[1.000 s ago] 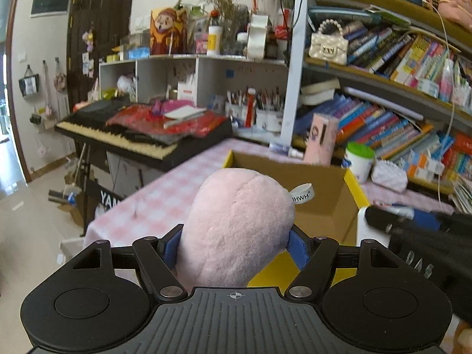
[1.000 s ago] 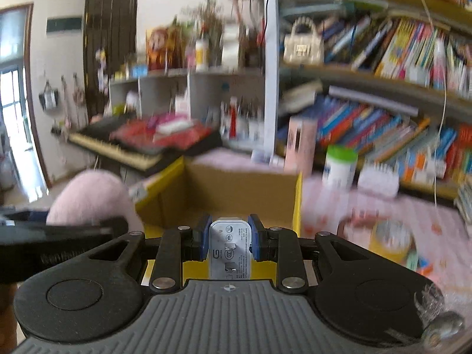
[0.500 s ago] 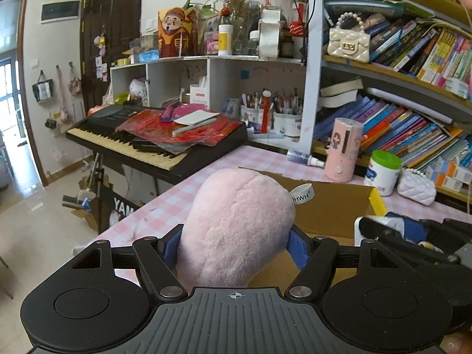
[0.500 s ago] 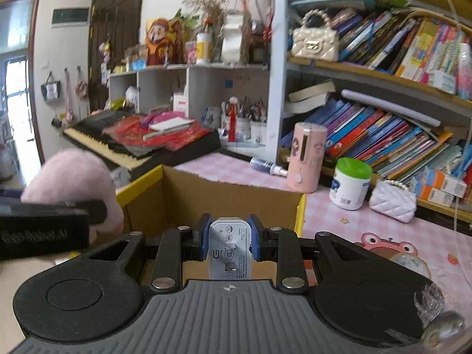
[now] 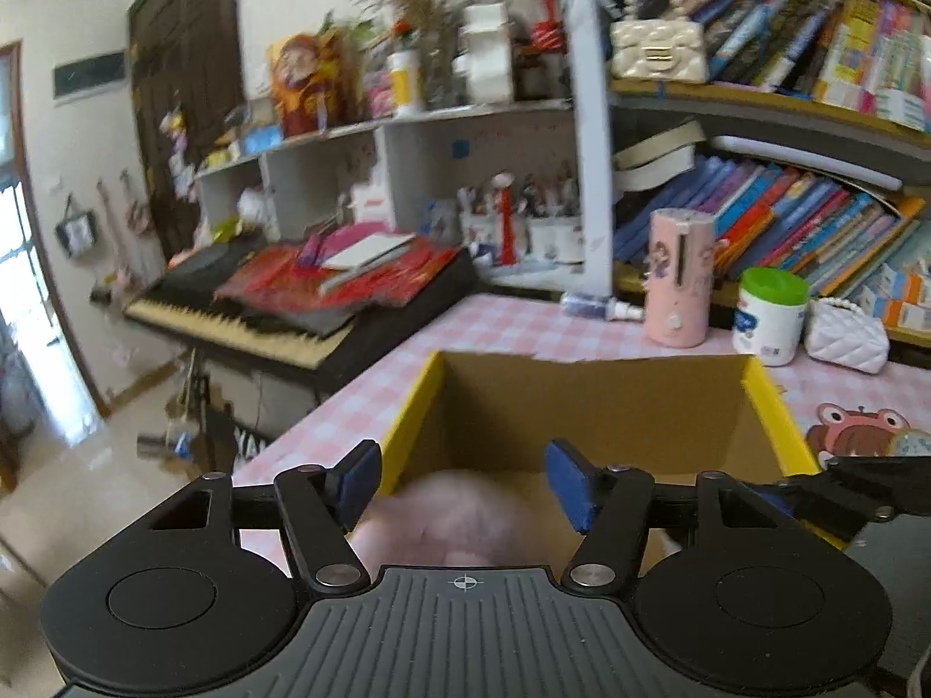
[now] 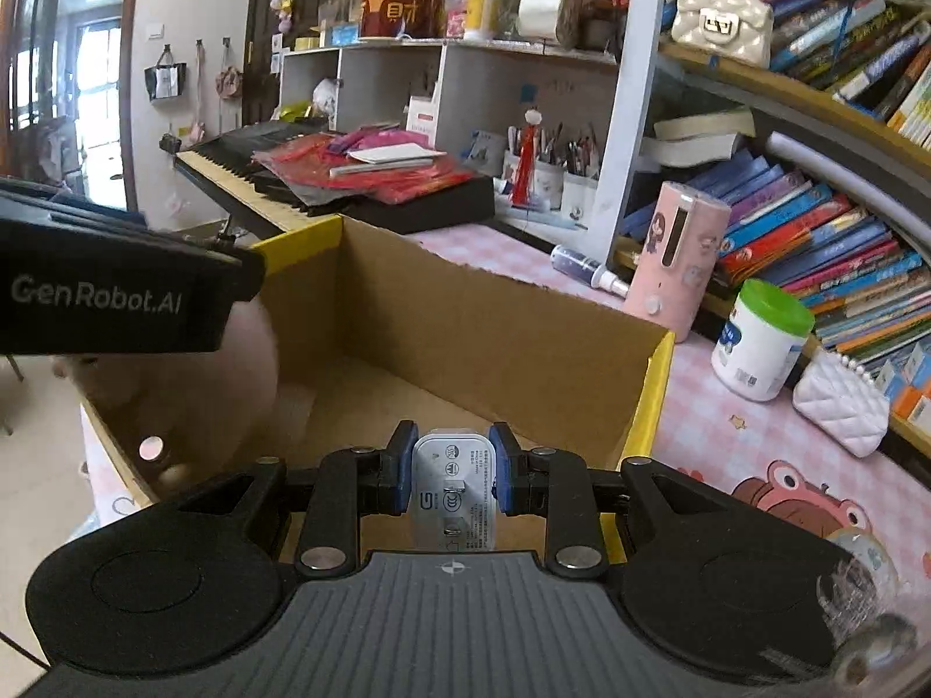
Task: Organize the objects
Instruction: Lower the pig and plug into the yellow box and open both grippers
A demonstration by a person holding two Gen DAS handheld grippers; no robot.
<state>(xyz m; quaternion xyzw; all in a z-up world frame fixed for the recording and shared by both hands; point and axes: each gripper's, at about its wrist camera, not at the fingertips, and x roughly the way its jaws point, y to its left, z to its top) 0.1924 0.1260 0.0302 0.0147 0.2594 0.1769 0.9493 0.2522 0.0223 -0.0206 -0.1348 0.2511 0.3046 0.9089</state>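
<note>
Pink plush toy (image 5: 448, 517) is soft and light, easy to squeeze anywhere; it sits low in the cardboard box (image 5: 587, 401), and the left gripper (image 5: 462, 485) (jaws just closing) stands open above it. Tilted downward over the box, the right gripper (image 6: 454, 477) pinches the hard white charger (image 6: 454, 491).

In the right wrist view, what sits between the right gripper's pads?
A small white charger plug, clamped between the right gripper pads over the cardboard box, seen in the right wrist view.
</note>
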